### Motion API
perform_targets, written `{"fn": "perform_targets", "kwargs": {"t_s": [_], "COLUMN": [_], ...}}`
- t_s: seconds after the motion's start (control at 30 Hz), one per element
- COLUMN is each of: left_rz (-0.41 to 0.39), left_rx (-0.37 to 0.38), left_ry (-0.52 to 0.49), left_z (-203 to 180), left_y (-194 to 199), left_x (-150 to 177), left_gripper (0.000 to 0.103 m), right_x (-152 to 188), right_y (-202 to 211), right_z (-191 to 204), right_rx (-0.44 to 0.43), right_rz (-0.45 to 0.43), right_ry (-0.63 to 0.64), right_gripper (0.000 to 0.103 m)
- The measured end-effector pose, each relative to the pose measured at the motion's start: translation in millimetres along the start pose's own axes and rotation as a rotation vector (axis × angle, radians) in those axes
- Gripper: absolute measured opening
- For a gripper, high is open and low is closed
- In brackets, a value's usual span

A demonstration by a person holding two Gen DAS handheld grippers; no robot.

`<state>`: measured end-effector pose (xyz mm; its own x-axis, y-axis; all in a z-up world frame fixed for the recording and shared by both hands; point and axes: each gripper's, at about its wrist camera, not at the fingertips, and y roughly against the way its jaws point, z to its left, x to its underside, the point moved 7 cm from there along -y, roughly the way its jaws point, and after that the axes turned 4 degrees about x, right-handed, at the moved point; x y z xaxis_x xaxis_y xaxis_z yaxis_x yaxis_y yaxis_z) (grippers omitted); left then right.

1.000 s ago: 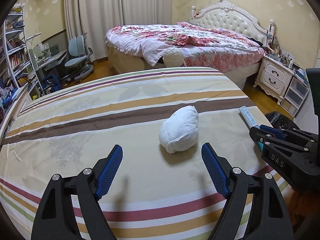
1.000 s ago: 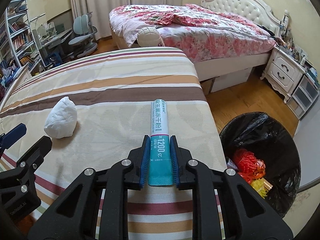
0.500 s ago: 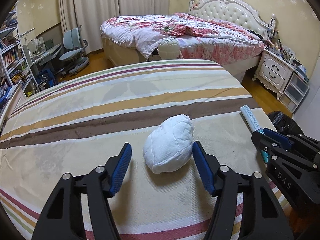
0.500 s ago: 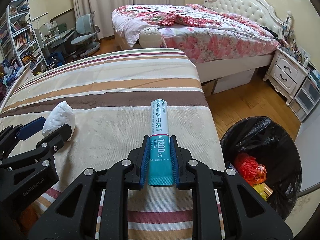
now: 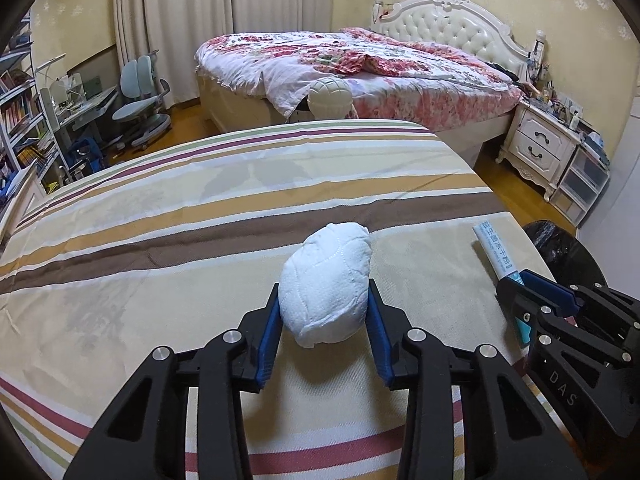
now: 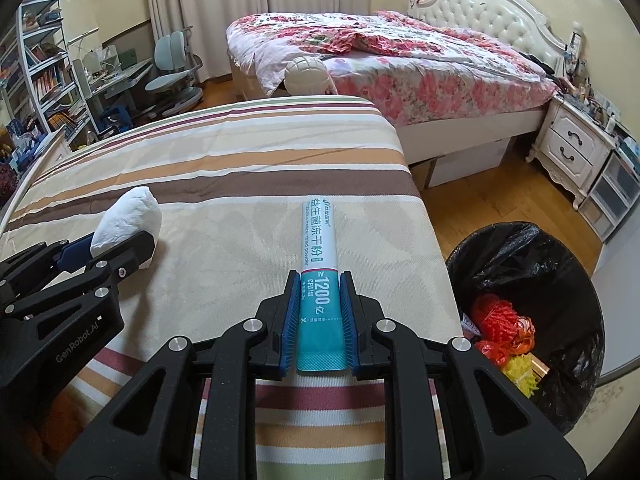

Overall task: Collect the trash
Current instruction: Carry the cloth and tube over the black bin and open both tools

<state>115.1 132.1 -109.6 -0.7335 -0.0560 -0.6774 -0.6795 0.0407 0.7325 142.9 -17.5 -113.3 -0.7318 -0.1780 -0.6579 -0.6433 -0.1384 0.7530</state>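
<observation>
A crumpled white paper wad (image 5: 326, 284) lies on the striped bedspread (image 5: 180, 248). My left gripper (image 5: 323, 292) has the wad between its blue pads; its jaws are closing and both pads touch the wad's sides. To its right, my right gripper (image 6: 320, 280) is shut on the teal end of a long white-and-teal sachet (image 6: 318, 236), which rests flat on the cover near the right edge. The right wrist view also shows the wad (image 6: 128, 220) and the left gripper (image 6: 104, 252) at the left.
A black-lined trash bin (image 6: 520, 248) holding red and yellow scraps stands on the wooden floor right of the bed edge. Beyond are a floral-quilted bed (image 5: 360, 64), a white nightstand (image 5: 540, 148), a desk chair (image 5: 140, 100) and bookshelves (image 5: 20, 120).
The left gripper moved forward around the wad and its jaws narrowed from wide apart to touching it. The right gripper stayed shut on the sachet, unmoved.
</observation>
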Motion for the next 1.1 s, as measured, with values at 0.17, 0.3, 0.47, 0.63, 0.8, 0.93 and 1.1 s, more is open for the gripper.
{"fn": "perform_targets", "kwargs": {"t_s": [0.17,0.3,0.47,0.63,0.8,0.93,1.1], "left_rz": [-0.009,-0.024,-0.054,-0.079,-0.1,-0.11,-0.126], "left_rx": [0.002,0.006,0.018,0.044,0.077,0.105,0.137], "left_ry": [0.001,0.004,-0.013,-0.032,-0.064,-0.089,-0.133], "left_z": [-3.3,-7.9,-21.1,-37.9,-61.3,-82.8,-114.0], "left_y": [7.9,16.4,29.3,39.5,45.2,45.8,43.7], "left_x": [5.2,9.3,12.8,12.3,9.4,6.3,0.2], "left_gripper": [0.039,0.039,0.039,0.039,0.039,0.039,0.039], "right_x": [9.1,14.7,19.6,26.1,31.3,35.0,39.6], "right_y": [12.2,24.0,39.8,55.6,67.6,72.6,77.2], "right_z": [-0.7,-4.9,-17.0,-34.9,-66.1,-94.0,-129.4], "right_rx": [-0.004,-0.001,0.008,0.036,0.086,0.135,0.193], "right_rz": [-0.015,-0.033,-0.057,-0.082,-0.099,-0.108,-0.116], "right_ry": [-0.012,-0.025,-0.053,-0.076,-0.122,-0.158,-0.2], "right_gripper": [0.02,0.02,0.02,0.02,0.02,0.02,0.02]}}
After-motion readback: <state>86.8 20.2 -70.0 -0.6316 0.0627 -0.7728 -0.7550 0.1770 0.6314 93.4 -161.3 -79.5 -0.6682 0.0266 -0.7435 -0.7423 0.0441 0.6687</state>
